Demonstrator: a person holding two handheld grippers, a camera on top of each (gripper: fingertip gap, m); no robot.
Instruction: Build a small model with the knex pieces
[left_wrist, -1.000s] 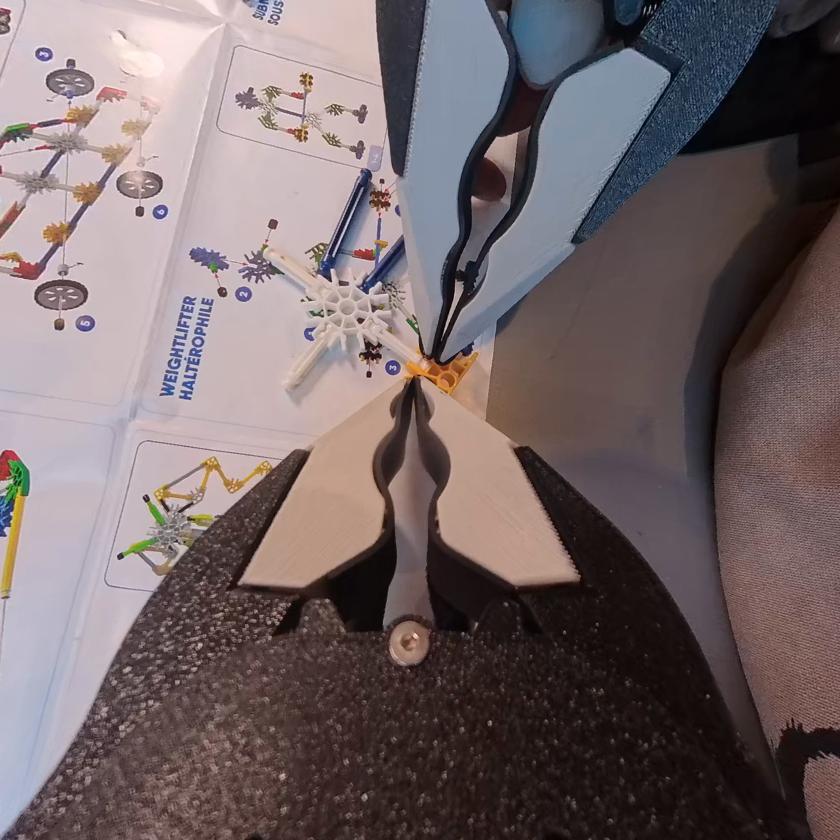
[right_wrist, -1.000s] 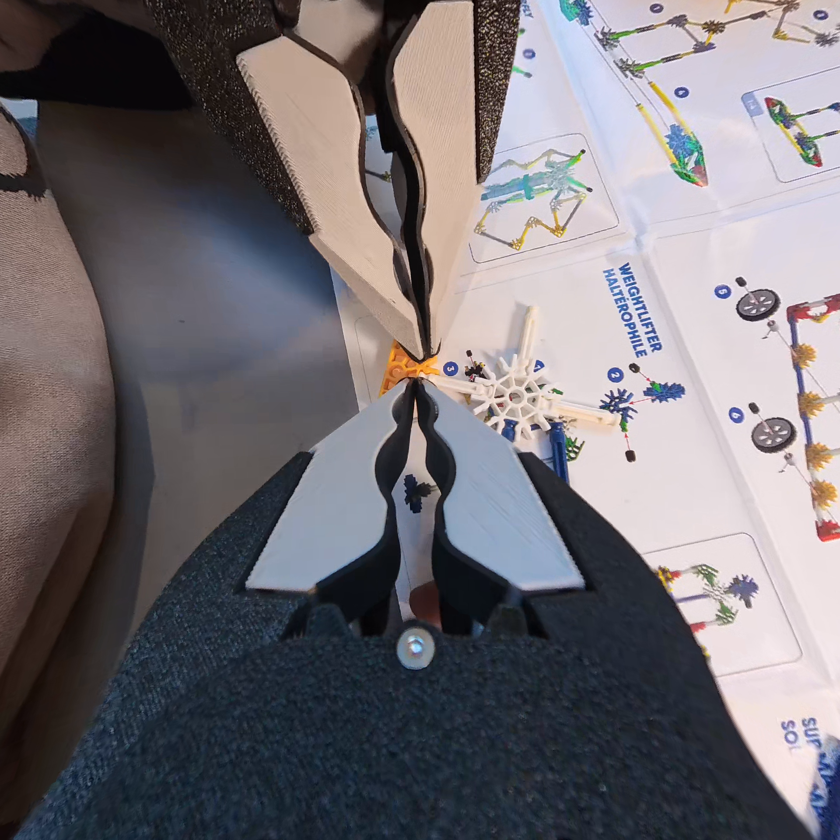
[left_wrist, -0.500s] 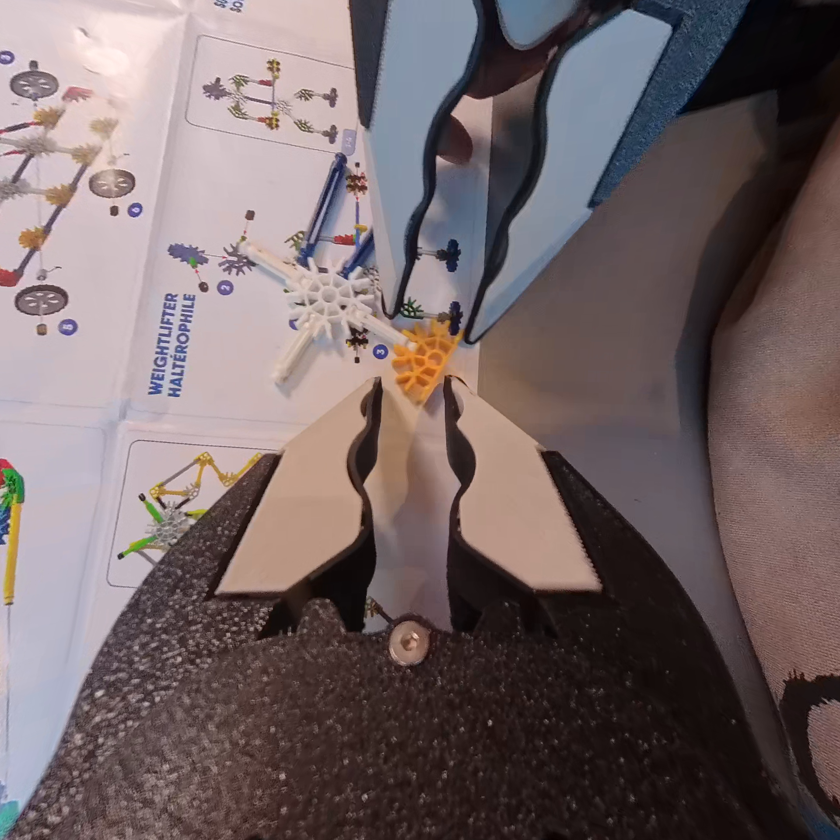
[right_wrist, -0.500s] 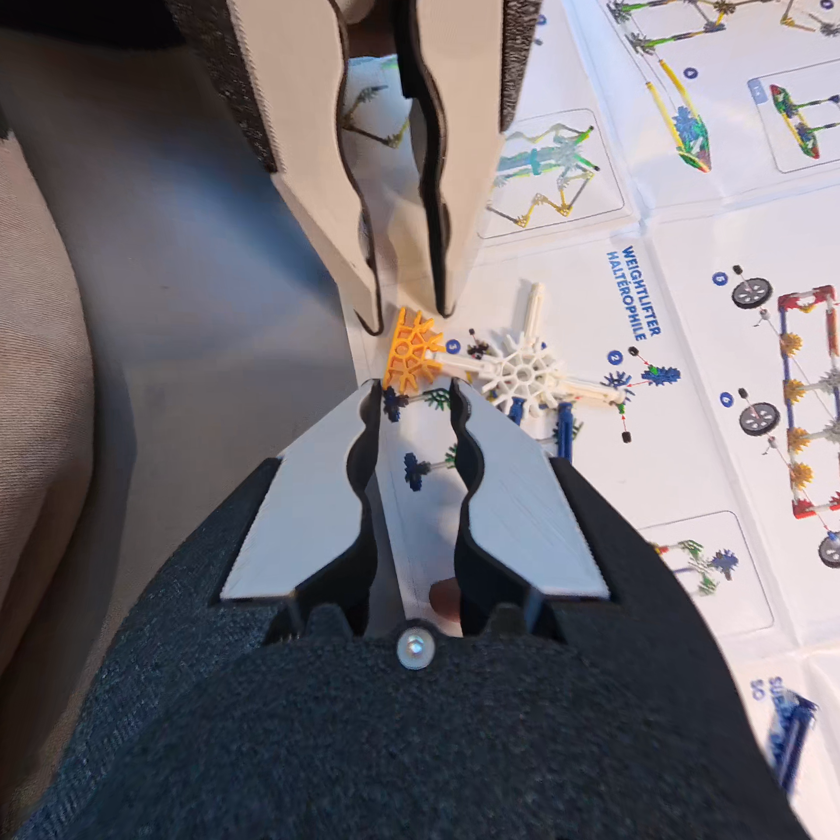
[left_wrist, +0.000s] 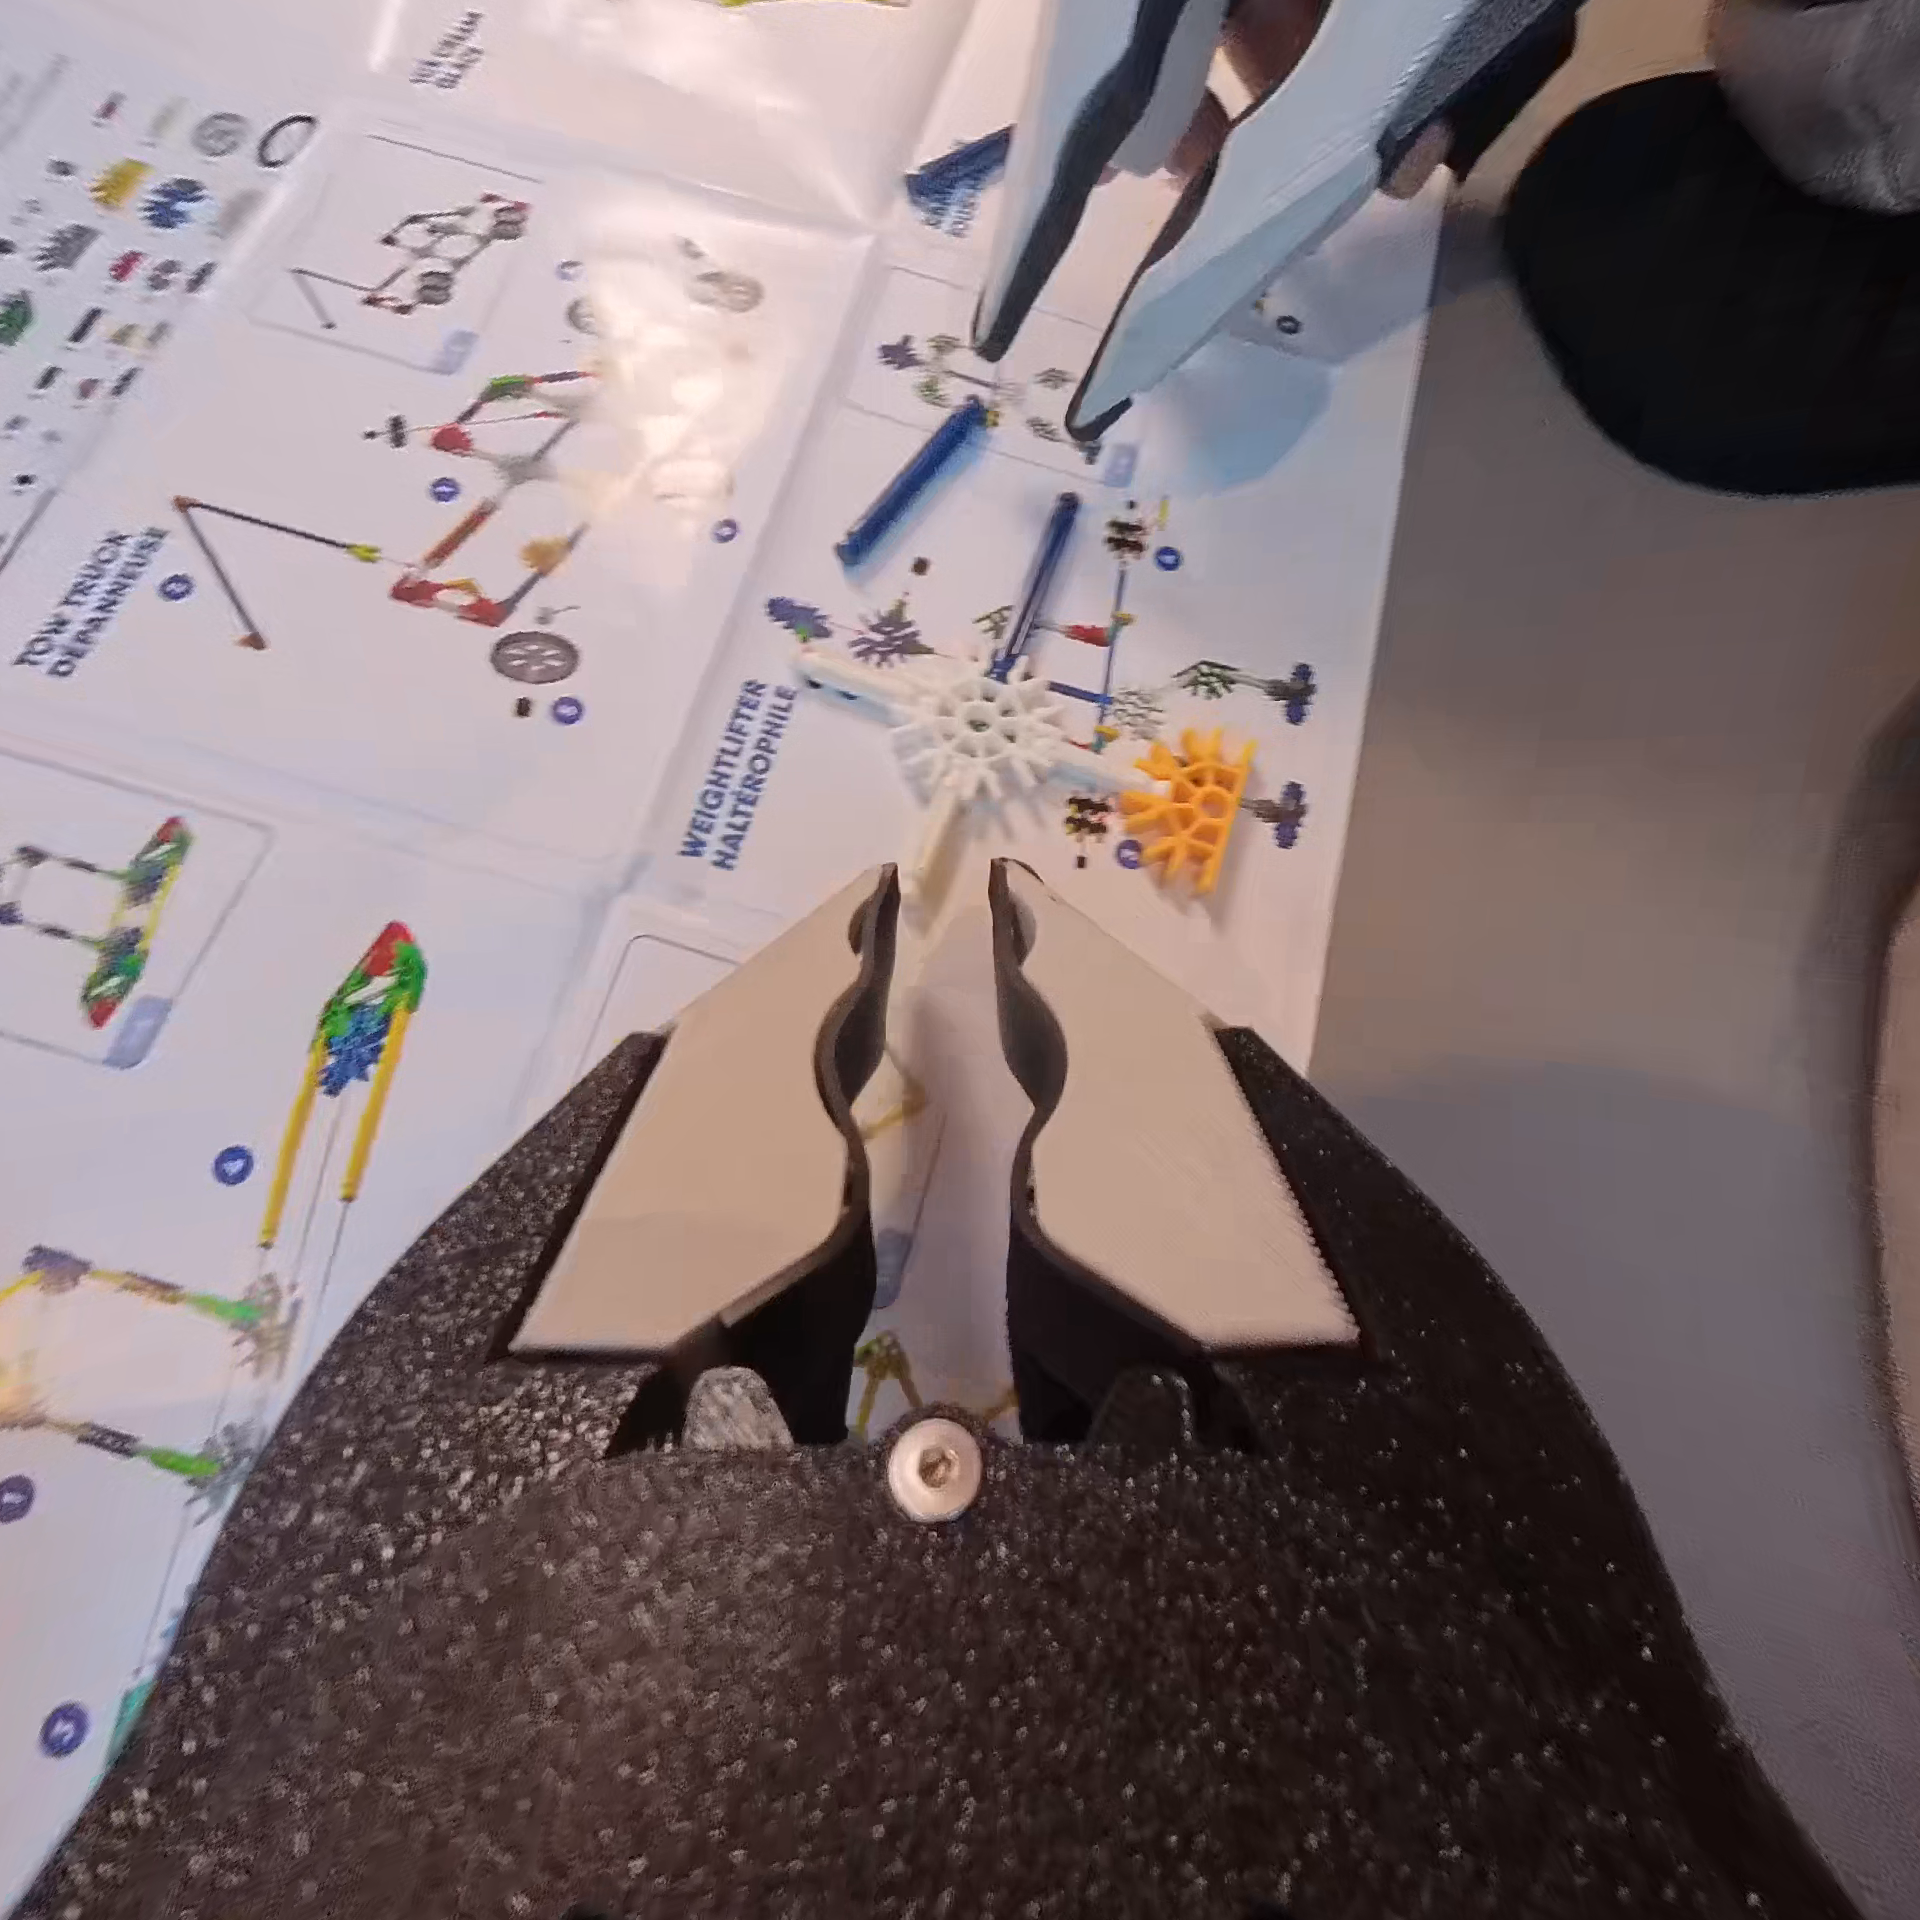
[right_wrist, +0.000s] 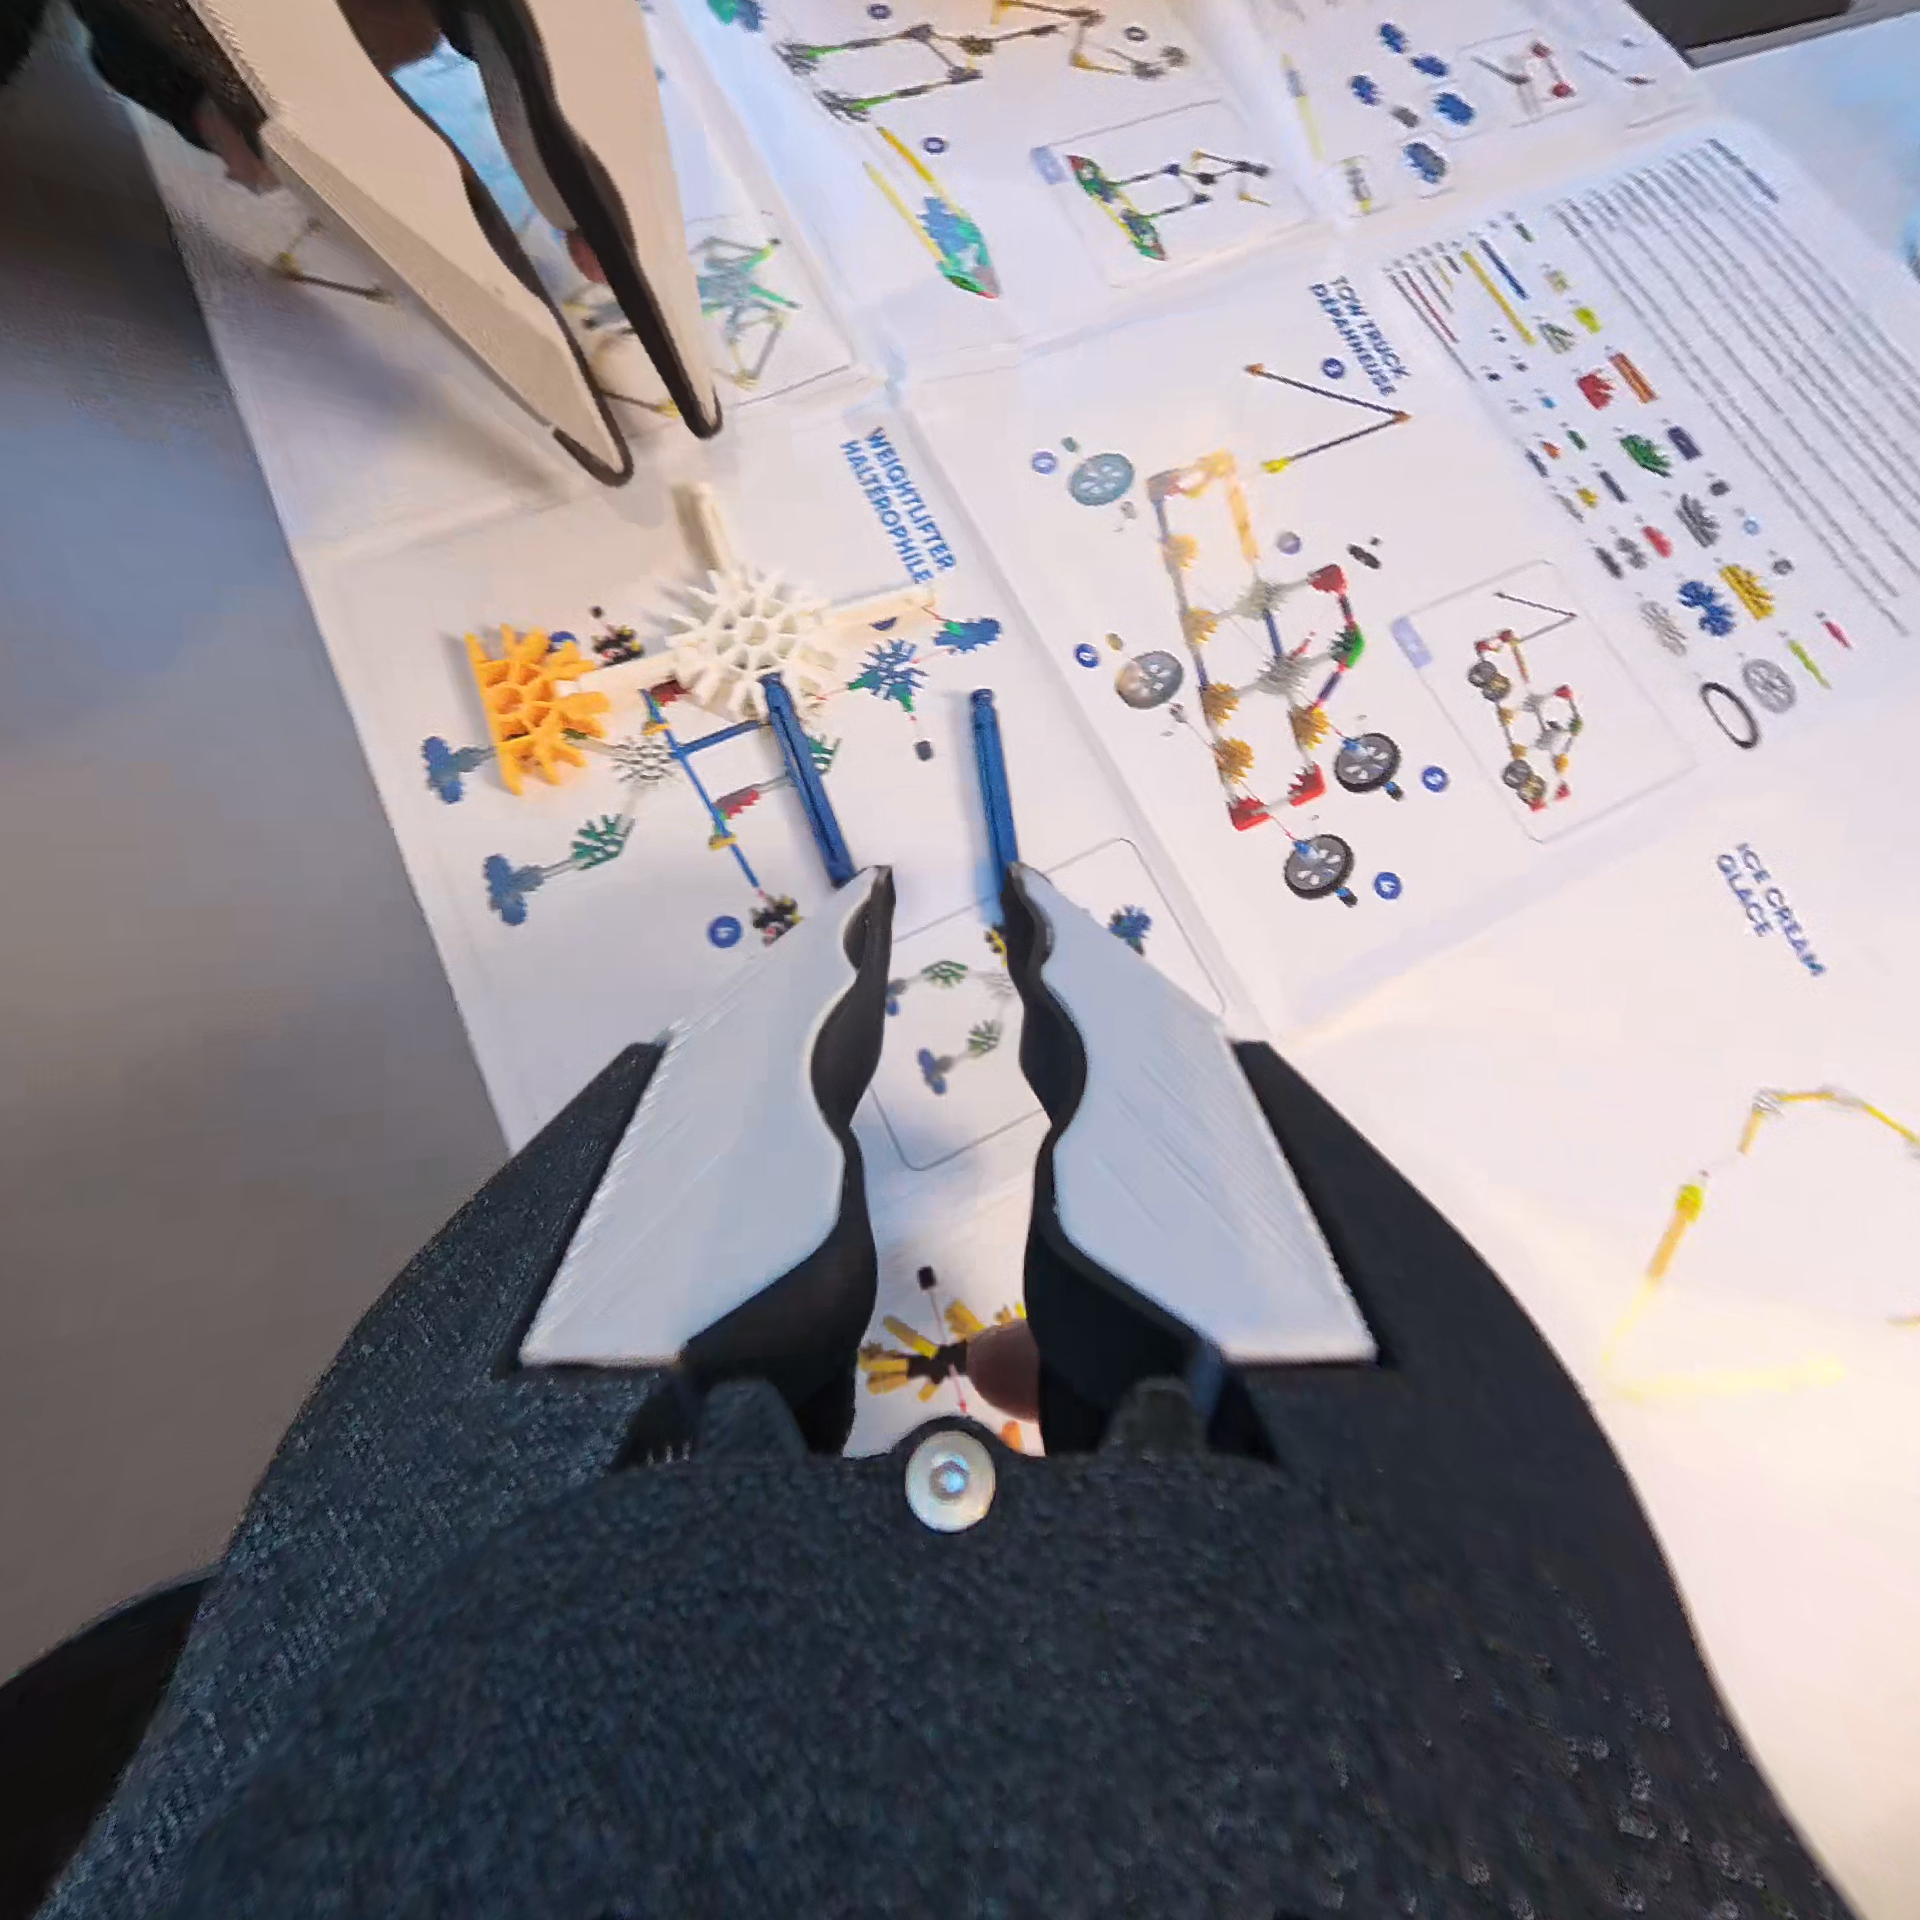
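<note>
An orange fan-shaped connector (left_wrist: 1195, 810) lies on the instruction sheet (left_wrist: 623, 790), apparently joined by a short white rod to a white snowflake connector (left_wrist: 977, 722) that carries two more white rods. My left gripper (left_wrist: 943, 883) is open and empty, its tips just short of one white rod (left_wrist: 935, 847). My right gripper (right_wrist: 948, 883) is open and empty, its tips at the near ends of two blue rods (right_wrist: 810, 779) (right_wrist: 992, 774). The right wrist view also shows the orange connector (right_wrist: 530, 707), the white connector (right_wrist: 748, 639) and the left gripper (right_wrist: 660, 447). The right gripper (left_wrist: 1039, 384) shows in the left wrist view.
The folded sheet (right_wrist: 1455, 1039) covers most of the surface. It ends at a grey tabletop (left_wrist: 1558, 935) just beyond the orange connector. Beige fabric (left_wrist: 1870, 987) and a dark rounded object (left_wrist: 1714, 312) lie past that edge. There is about 12 centimeters between the tips of the two grippers.
Both grippers were shut on the orange connector, then opened and drew back from each other. The connector now lies free on the sheet with the white assembly.
</note>
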